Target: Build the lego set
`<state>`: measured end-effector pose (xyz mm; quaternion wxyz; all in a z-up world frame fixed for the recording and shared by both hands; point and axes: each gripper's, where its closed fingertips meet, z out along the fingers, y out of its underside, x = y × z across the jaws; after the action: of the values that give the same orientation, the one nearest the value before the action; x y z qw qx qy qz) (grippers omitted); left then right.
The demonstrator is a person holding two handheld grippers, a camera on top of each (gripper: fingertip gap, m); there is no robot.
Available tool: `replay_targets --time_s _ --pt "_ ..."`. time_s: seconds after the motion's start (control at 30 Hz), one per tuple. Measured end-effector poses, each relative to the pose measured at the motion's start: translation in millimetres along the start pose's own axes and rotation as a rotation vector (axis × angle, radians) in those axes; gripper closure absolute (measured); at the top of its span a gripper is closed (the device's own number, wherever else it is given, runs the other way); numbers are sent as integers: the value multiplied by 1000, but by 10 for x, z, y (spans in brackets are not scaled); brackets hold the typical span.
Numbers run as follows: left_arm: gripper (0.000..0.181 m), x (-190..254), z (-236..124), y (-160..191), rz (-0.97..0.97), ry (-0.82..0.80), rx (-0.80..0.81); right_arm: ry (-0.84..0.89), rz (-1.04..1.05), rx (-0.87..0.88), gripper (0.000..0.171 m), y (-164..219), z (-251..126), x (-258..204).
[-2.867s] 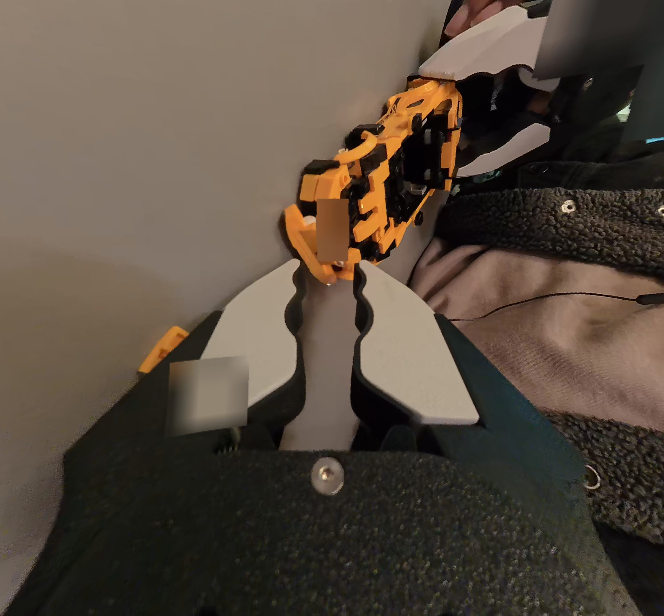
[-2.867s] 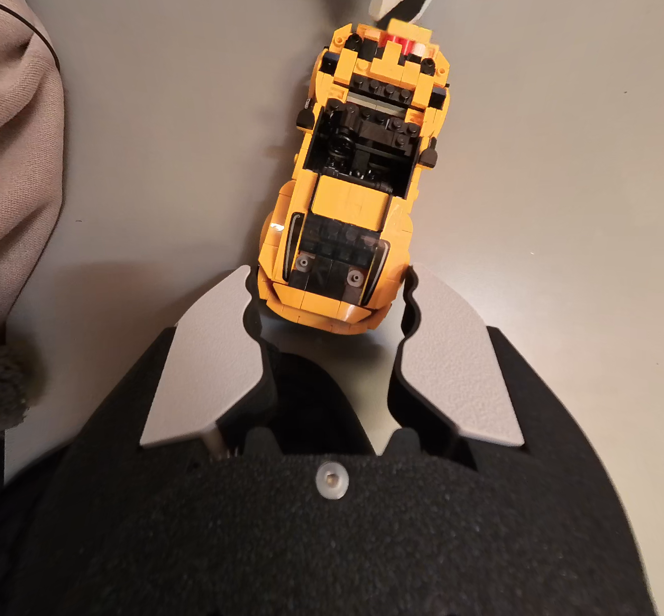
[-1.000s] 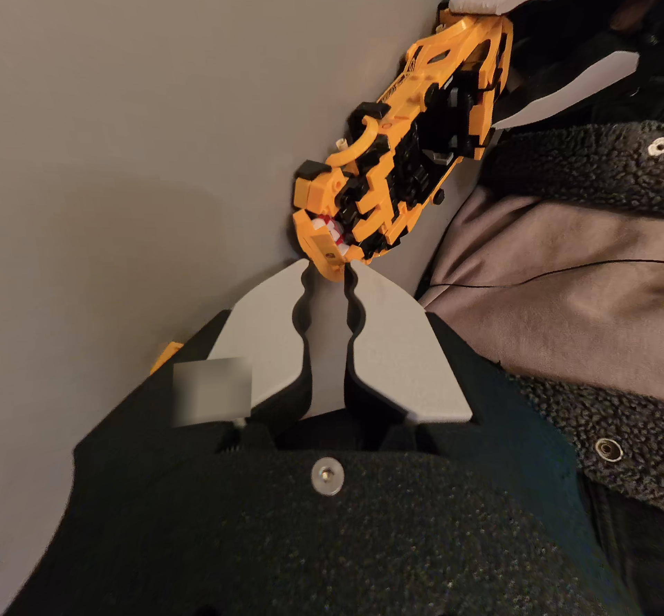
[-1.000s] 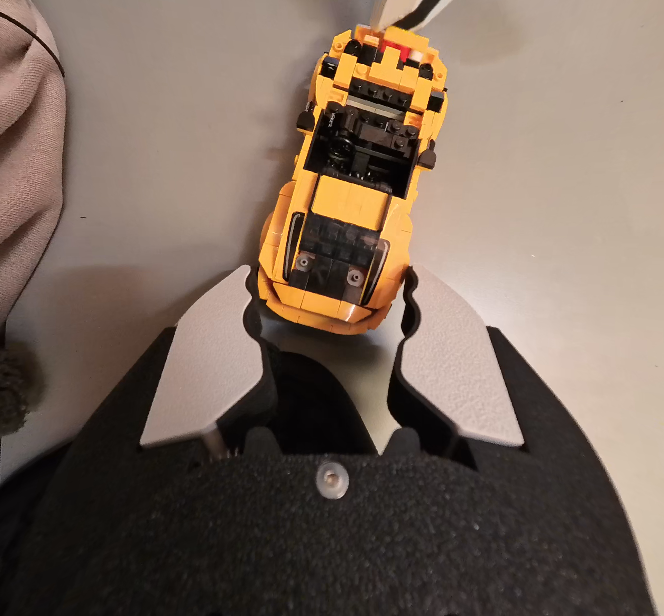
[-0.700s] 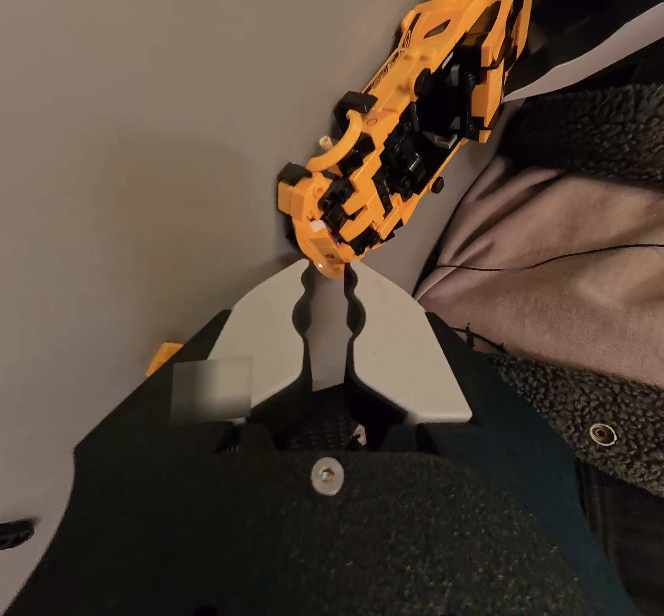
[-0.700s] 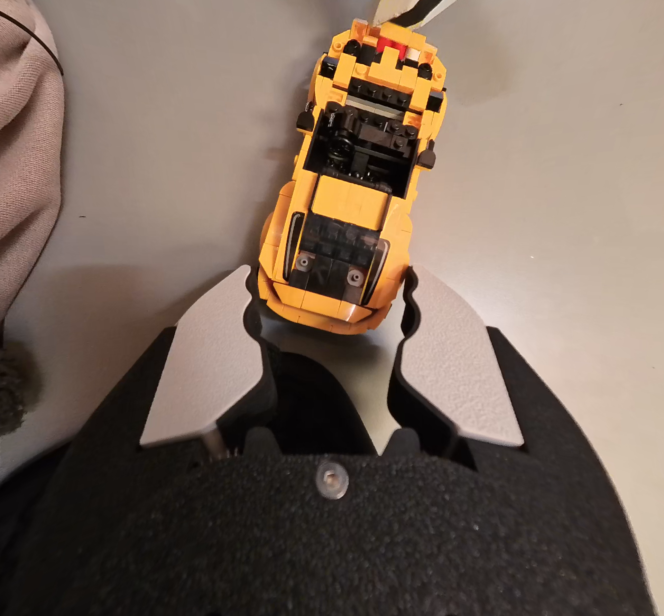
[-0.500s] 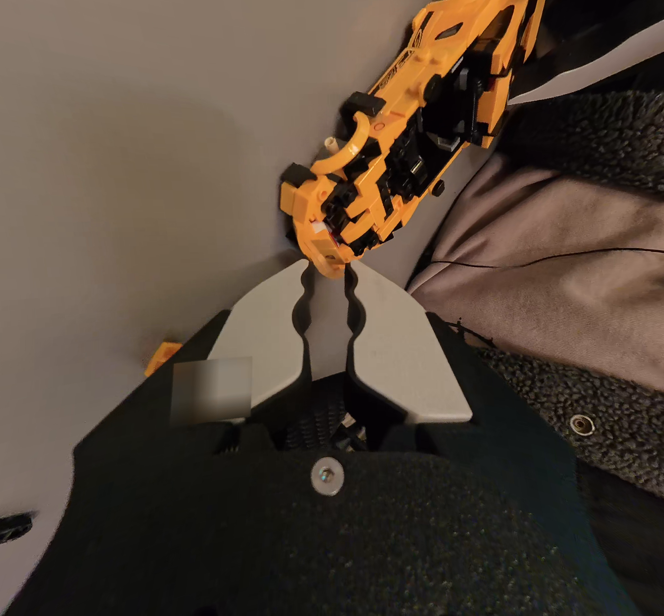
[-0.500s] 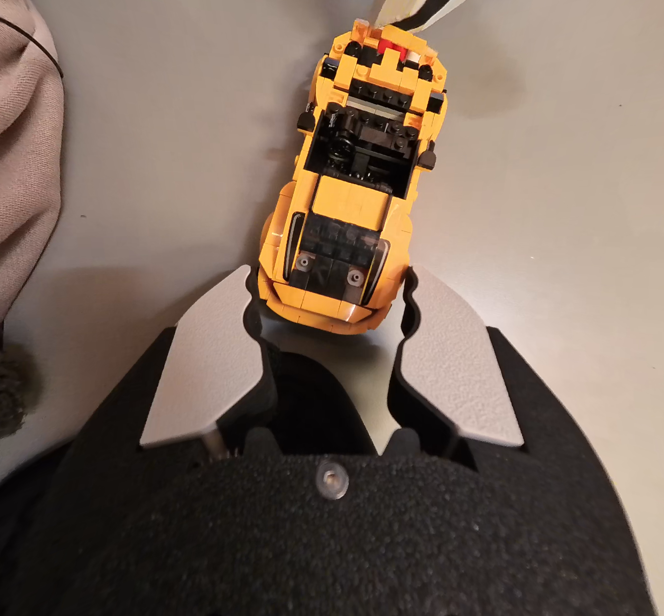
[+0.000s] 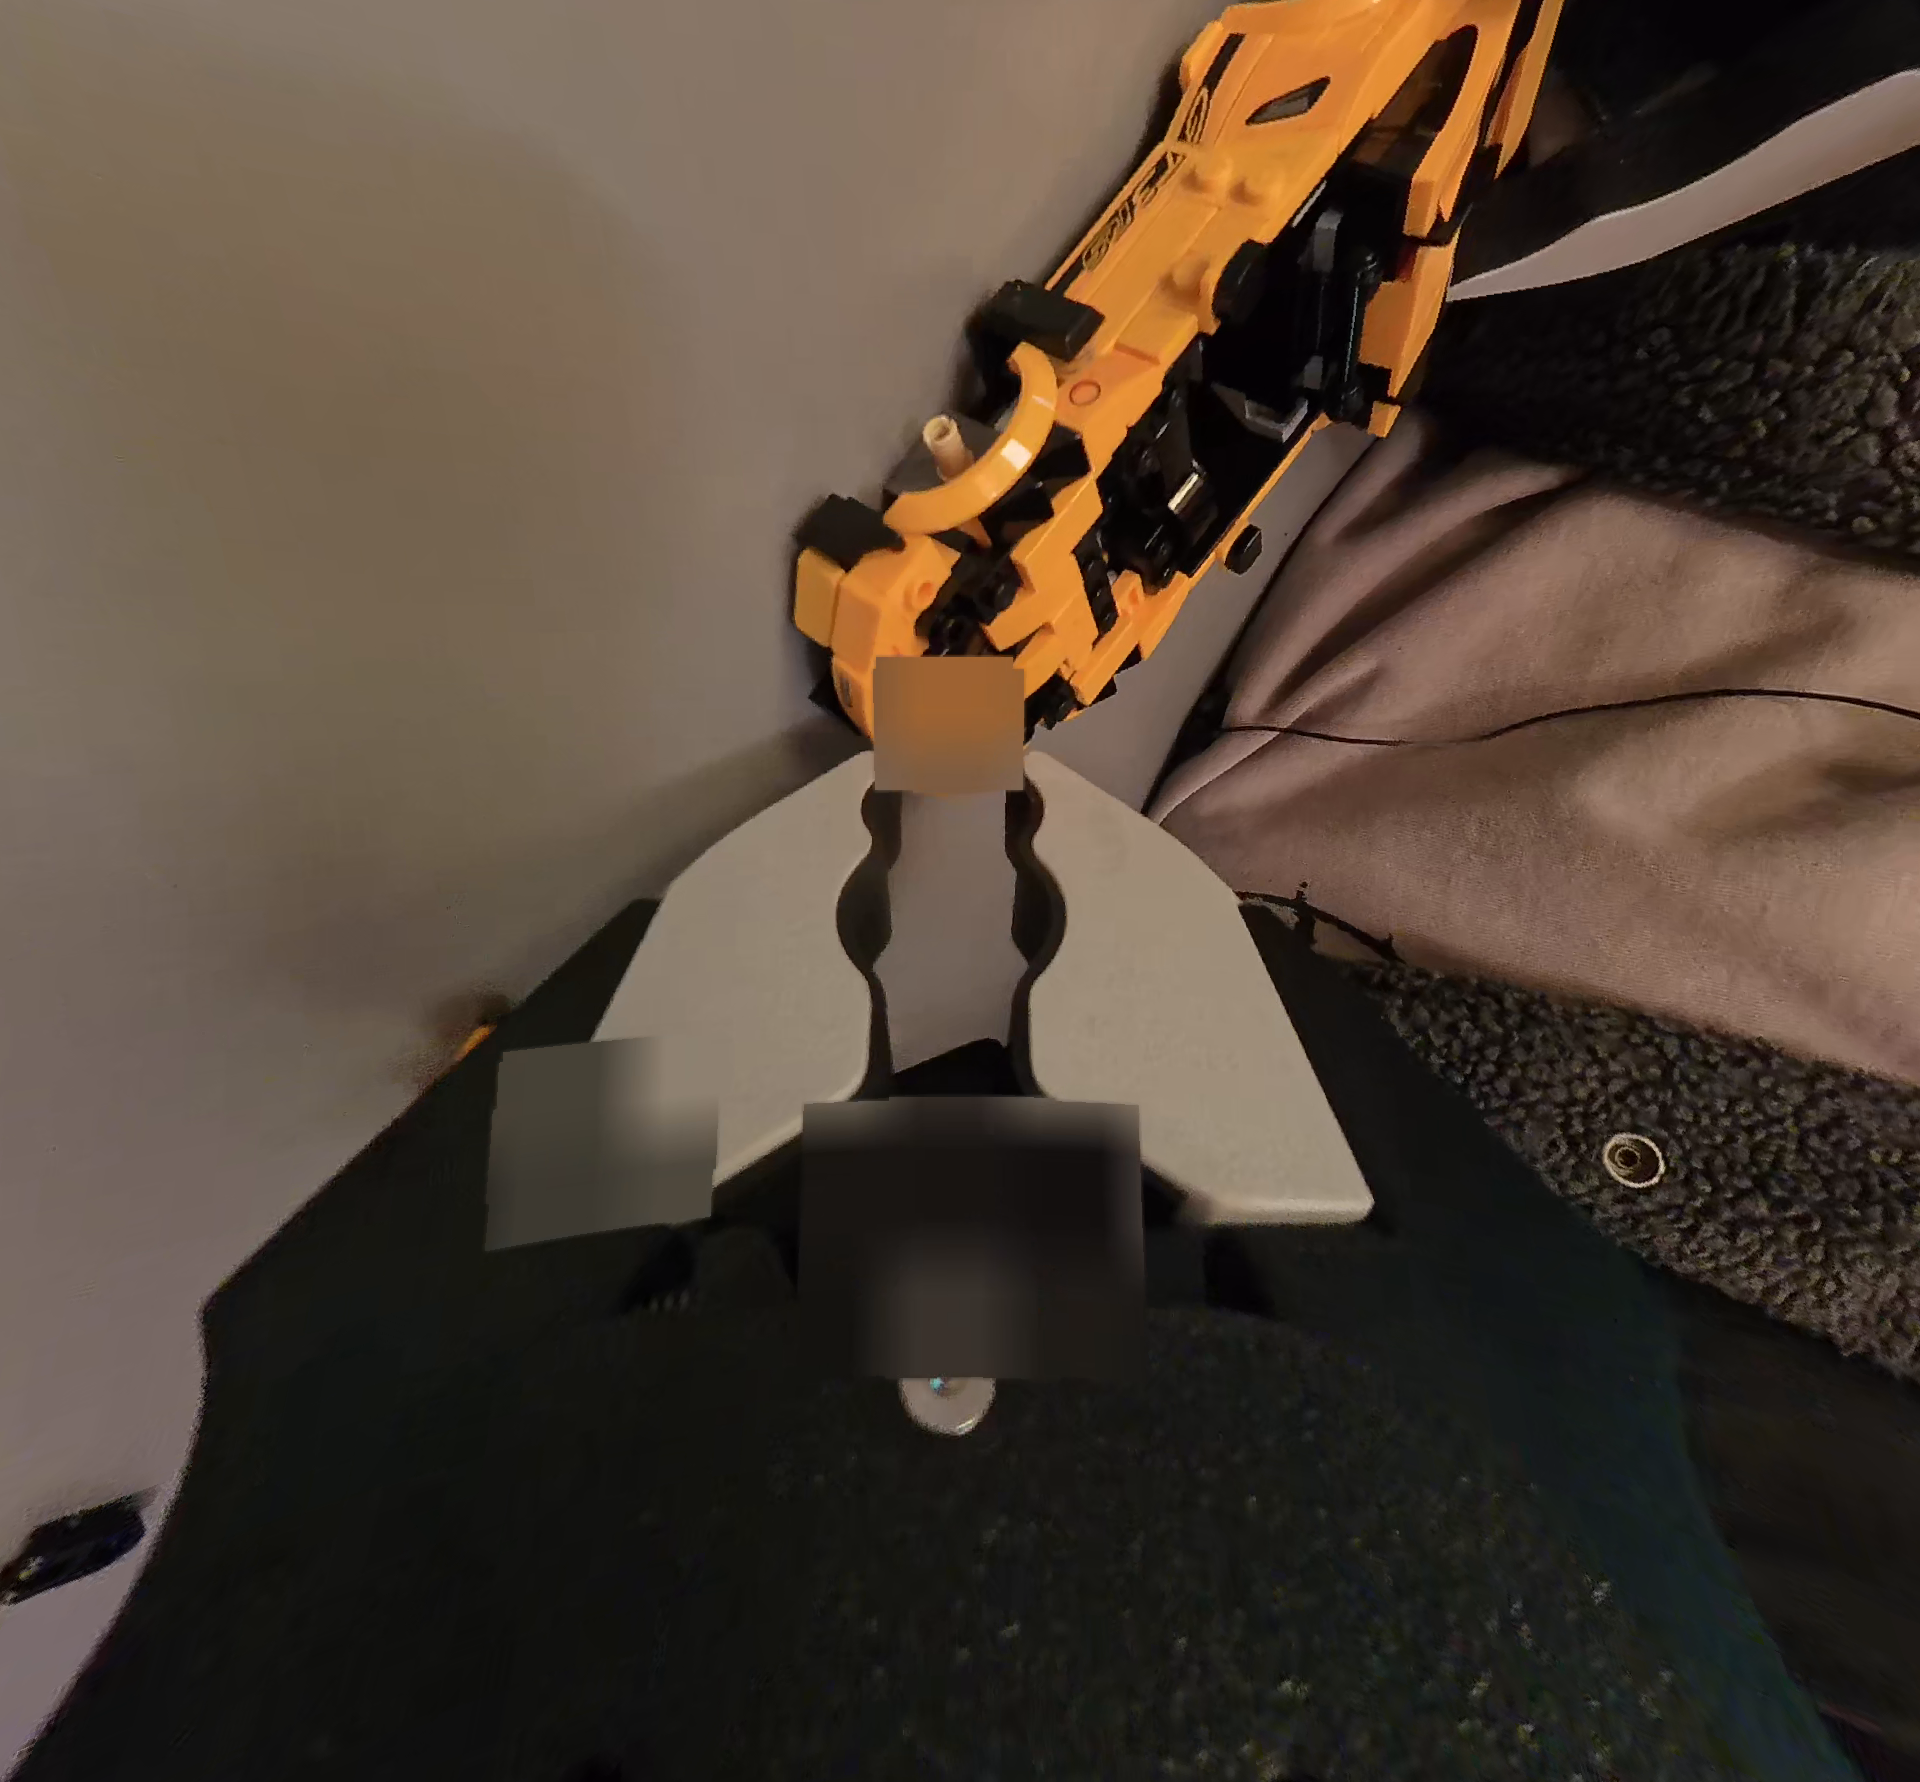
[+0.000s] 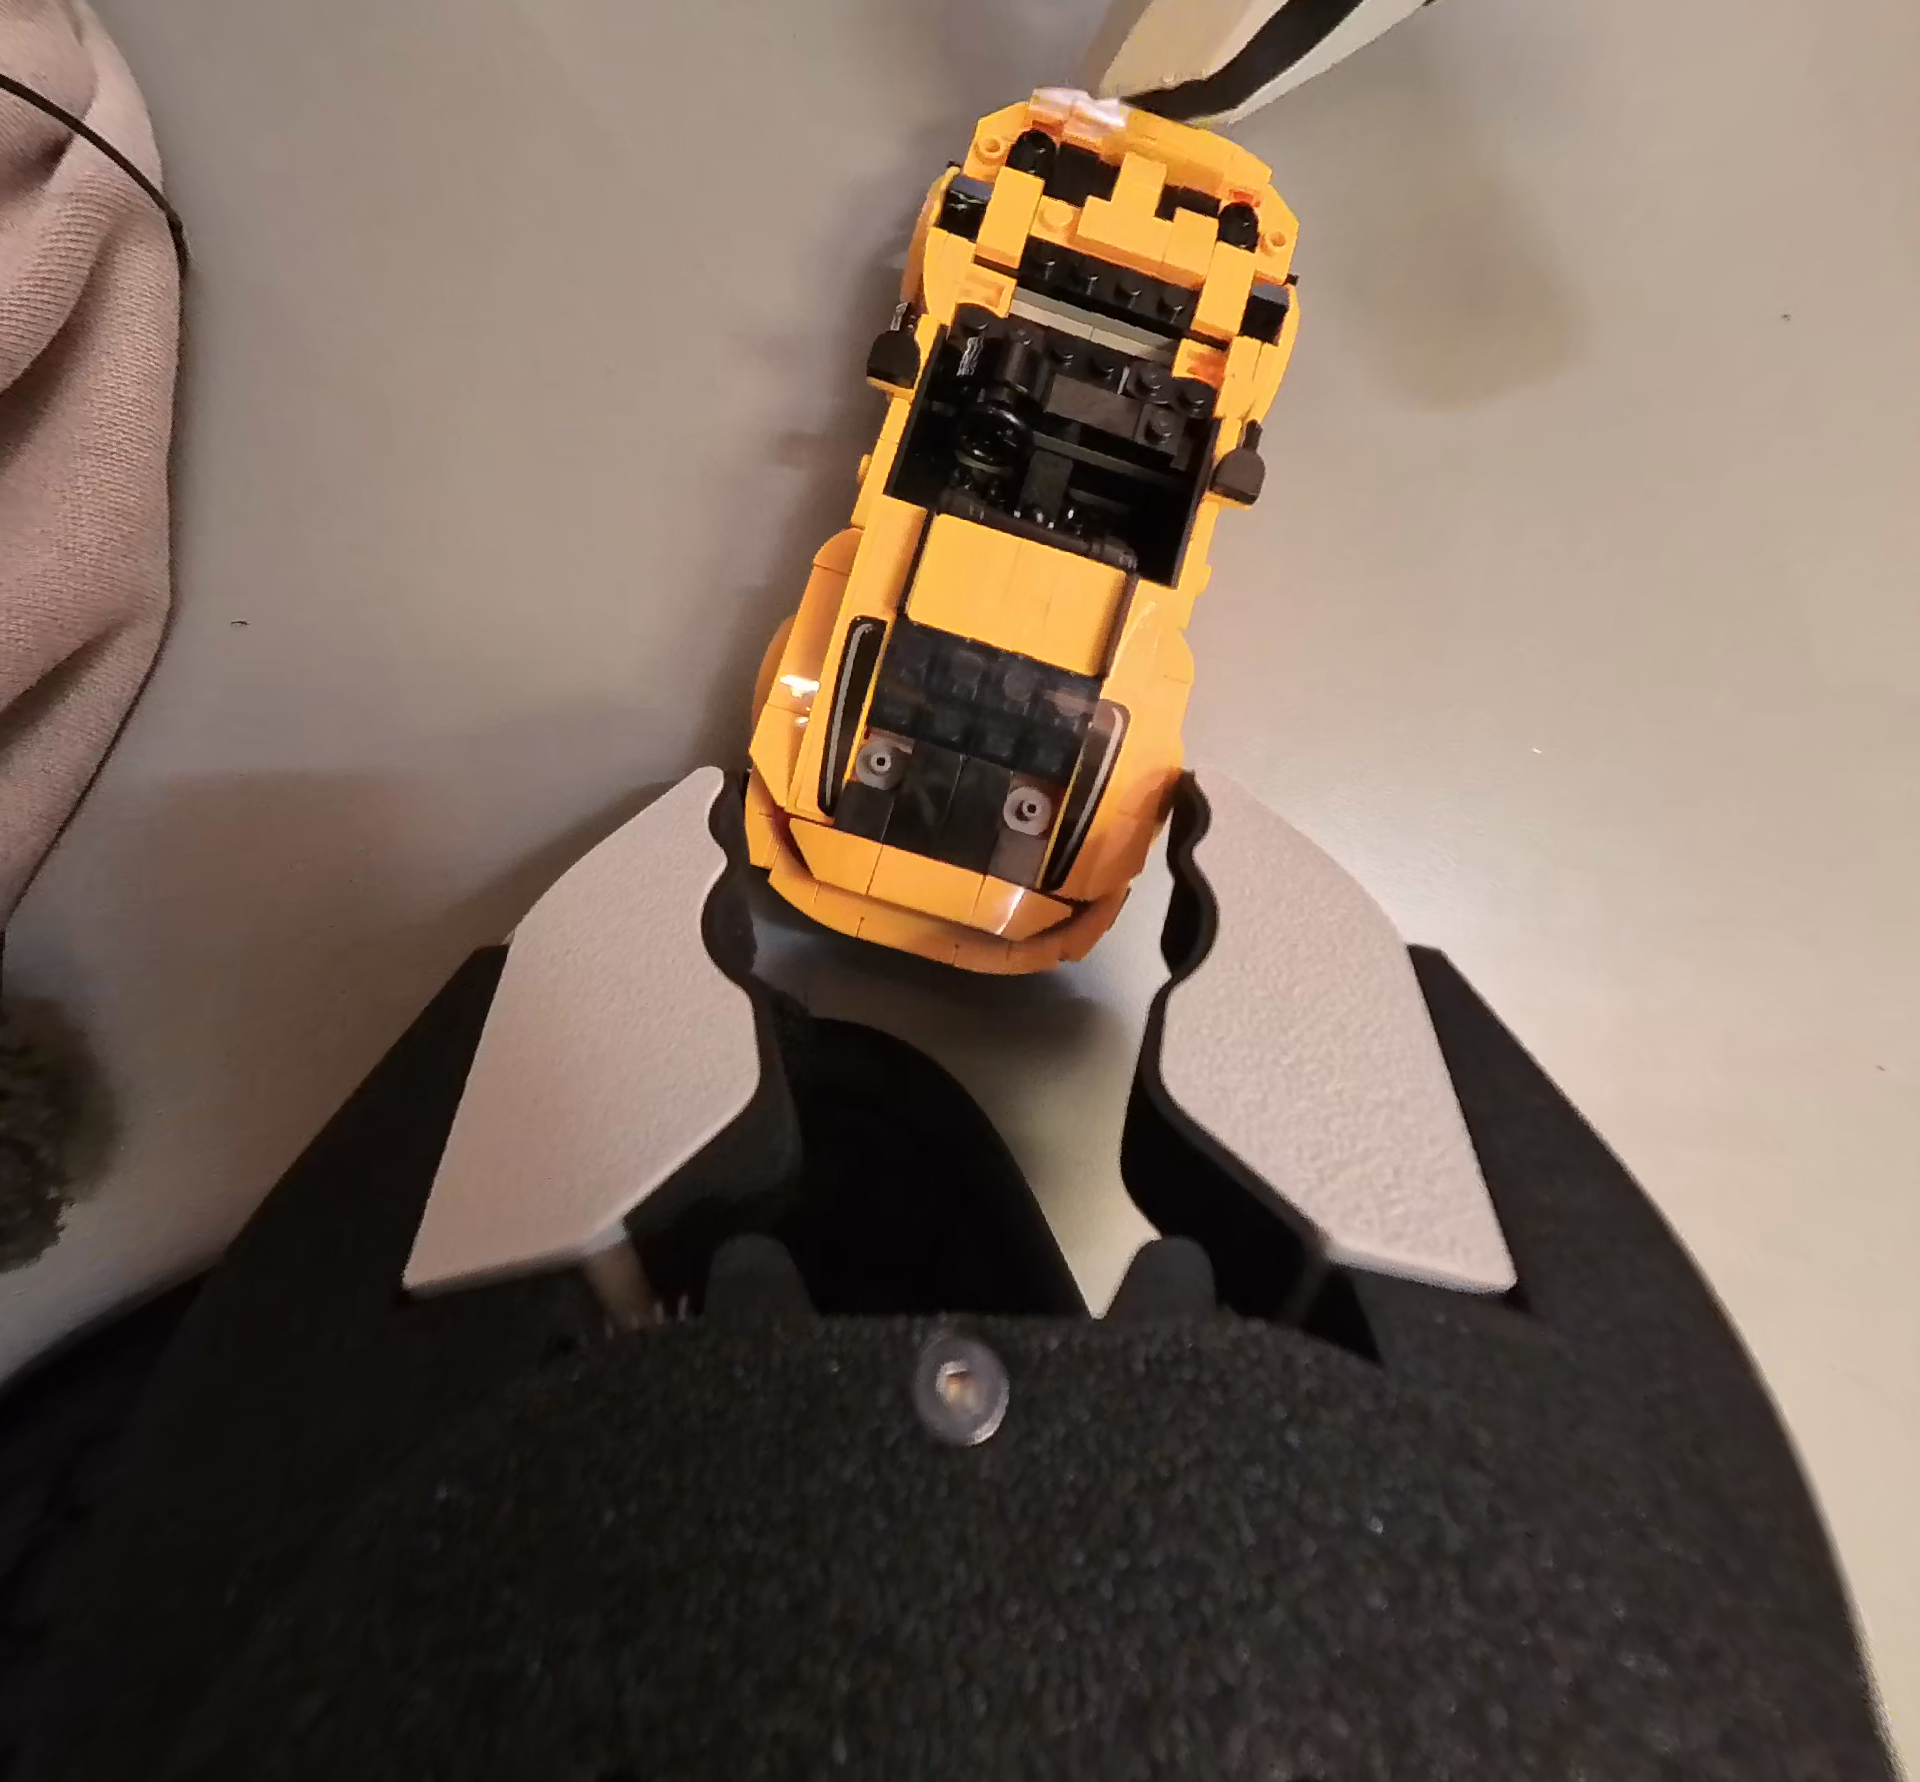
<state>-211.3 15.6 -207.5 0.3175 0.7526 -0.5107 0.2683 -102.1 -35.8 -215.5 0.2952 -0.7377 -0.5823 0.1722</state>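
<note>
Lego car [image 10: 1018, 579] clamped by its nose in the right gripper [image 10: 951, 797], one pad pressed on each front corner, body pointing away along the fingers. Held over the grey table [image 10: 468, 278] close to its near edge, beside the person's clothing [image 9: 1558, 849]. Left gripper [image 9: 948, 787] set at the opposite end, jaws nearly together with a narrow gap, tips right at the tail. Cannot tell whether pinching a small part or merely touching, since a blurred patch covers the contact; from the right wrist view, only a pale bit visible at the tail under those tips. Cockpit open, no roof on; bare axle pin [image 9: 948, 436] poking out under the rear wheel arch [image 9: 987, 475], no wheel fitted. Loose orange piece [image 9: 468, 1026] and black piece [image 9: 62, 1545] lying on the table farther out. Probably mid-way through seating a small tail element. Next, most likely: press straight into the tail against the right gripper's hold, then release and check the seat.
</note>
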Motion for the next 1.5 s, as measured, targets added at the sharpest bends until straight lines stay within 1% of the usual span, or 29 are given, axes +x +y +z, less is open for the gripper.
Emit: replay_targets --time_s 0.13,0.27,0.4,0.53,0.67,0.73,0.87,1.1,1.33,1.5 --pt "164 -5 1 -7 47 5 5 -1 -9 5 93 -6 2 -5" --pt "162 8 11 26 98 -16 -42 -7 -17 10 93 -12 4 -11" --pt "162 16 -1 32 107 46 -69 -7 -20 15 93 -11 3 -11" --pt "169 9 -13 47 127 115 -72 -8 -32 20 93 -16 2 -16" --pt "176 -16 -11 47 140 136 -82 -19 -39 22 93 -17 5 -23" --pt "179 -40 -25 20 133 142 -77 -26 -44 23 93 -19 7 -27" --pt "179 -49 -2 8 107 159 -74 -33 -44 24 93 -14 7 -32" --pt "178 -46 6 -2 56 185 -2 -36 -43 22 93 -14 10 -31" --pt "180 -26 -8 -34 3 153 62 -40 -52 23 92 -22 17 -44" --pt "181 -17 -3 -39 2 116 28 -43 -68 29 92 -29 17 -53"
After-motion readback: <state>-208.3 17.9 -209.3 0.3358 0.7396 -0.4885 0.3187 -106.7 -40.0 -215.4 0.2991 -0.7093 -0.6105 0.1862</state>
